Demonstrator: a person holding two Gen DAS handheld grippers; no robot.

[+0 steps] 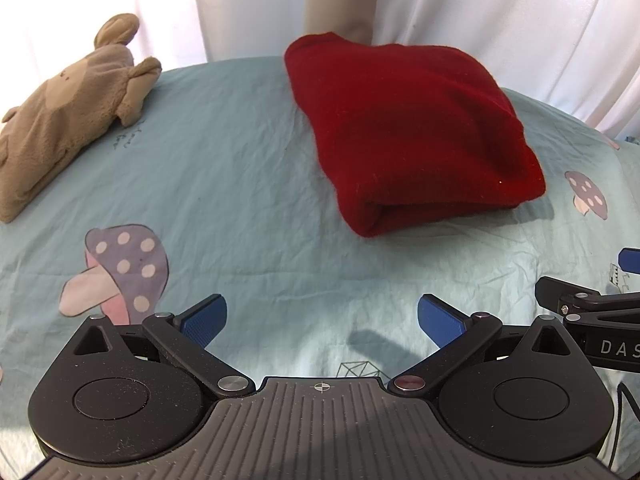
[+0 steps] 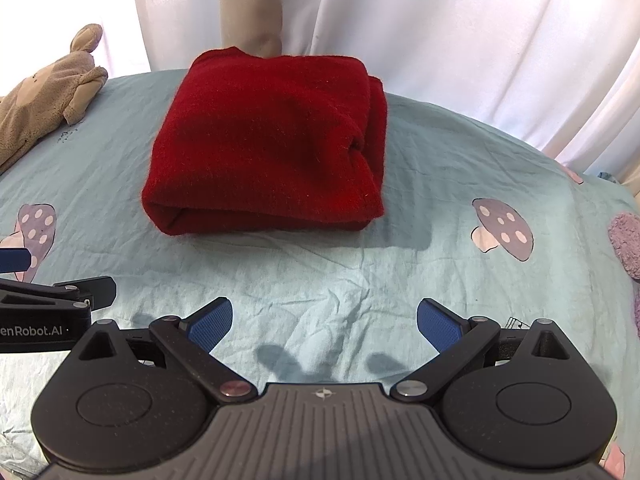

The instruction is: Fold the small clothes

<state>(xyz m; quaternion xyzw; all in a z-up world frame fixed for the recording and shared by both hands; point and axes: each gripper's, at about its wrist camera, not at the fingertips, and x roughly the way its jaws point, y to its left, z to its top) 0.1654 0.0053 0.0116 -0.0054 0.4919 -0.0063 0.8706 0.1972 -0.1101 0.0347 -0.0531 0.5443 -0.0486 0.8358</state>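
Note:
A dark red knitted garment (image 1: pixel 412 132) lies folded into a thick rectangular bundle on the pale blue mushroom-print sheet (image 1: pixel 248 184). In the right wrist view the same red bundle (image 2: pixel 268 144) sits straight ahead, its folded edge facing me. My left gripper (image 1: pixel 322 320) is open, well short of the bundle and holding nothing. My right gripper (image 2: pixel 324 324) is open too, above bare sheet (image 2: pixel 360 272), with nothing between its blue pads. Each gripper shows at the edge of the other's view, side by side.
A tan plush garment with ears (image 1: pixel 60 120) lies at the far left, also visible as tan plush (image 2: pixel 44 92). A fuzzy purple item (image 2: pixel 626 244) sits at the right edge. White curtains (image 2: pixel 440 40) hang behind the sheet's far edge.

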